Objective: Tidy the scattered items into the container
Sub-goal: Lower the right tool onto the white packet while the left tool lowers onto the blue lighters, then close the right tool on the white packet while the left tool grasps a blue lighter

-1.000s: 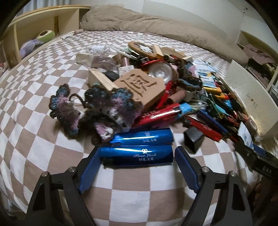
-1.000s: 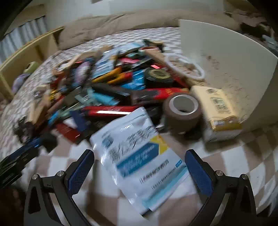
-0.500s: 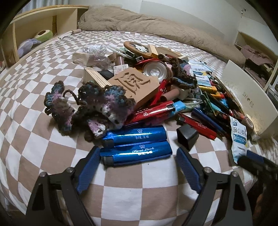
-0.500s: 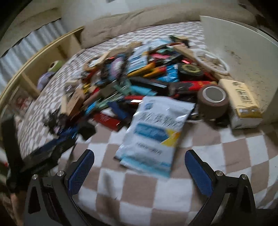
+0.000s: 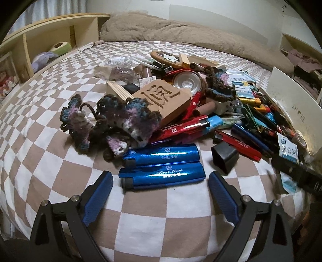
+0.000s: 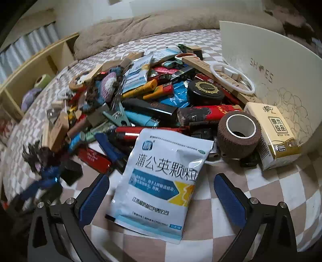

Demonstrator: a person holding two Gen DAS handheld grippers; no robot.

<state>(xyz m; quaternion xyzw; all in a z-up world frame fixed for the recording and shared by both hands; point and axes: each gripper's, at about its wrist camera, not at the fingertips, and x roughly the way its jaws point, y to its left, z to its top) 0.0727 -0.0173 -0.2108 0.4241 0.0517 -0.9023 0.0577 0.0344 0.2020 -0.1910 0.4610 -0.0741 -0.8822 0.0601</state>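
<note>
**Bedding and shelving around the clutter**

A brown-and-white checkered bedsheet [image 5: 60, 157] covers the mattress across the lower and middle frame. Along the top lies a rumpled beige fleece blanket [image 5: 181, 38], seen again at the upper centre of the right view. At upper left stands a pale wooden shelf unit [image 5: 26, 44]; in its cubbies sit a green-and-cream plush toy [image 5: 60, 47] and a lavender plush toy [image 5: 43, 59]. A white wall [image 5: 221, 18] rises behind the blanket.
</note>
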